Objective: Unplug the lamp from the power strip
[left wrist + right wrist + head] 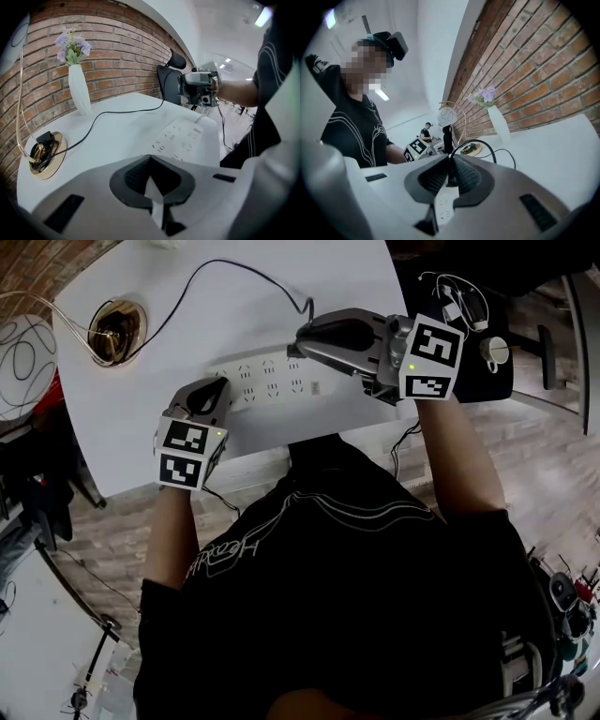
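A white power strip lies on the white table. A black cord runs from the lamp's brass base to a black plug. My right gripper is shut on that plug, above the strip's right part; in the right gripper view the strip shows just below the plug. Whether the prongs are out of the socket I cannot tell. My left gripper is shut with nothing between its jaws, its tip at the strip's left end. In the left gripper view the strip lies ahead and the lamp base is at left.
A white vase with purple flowers stands by the brick wall. The lamp's white globe hangs beyond the table's left edge. A black chair is past the table's far end. The strip's own cable drops off the near edge.
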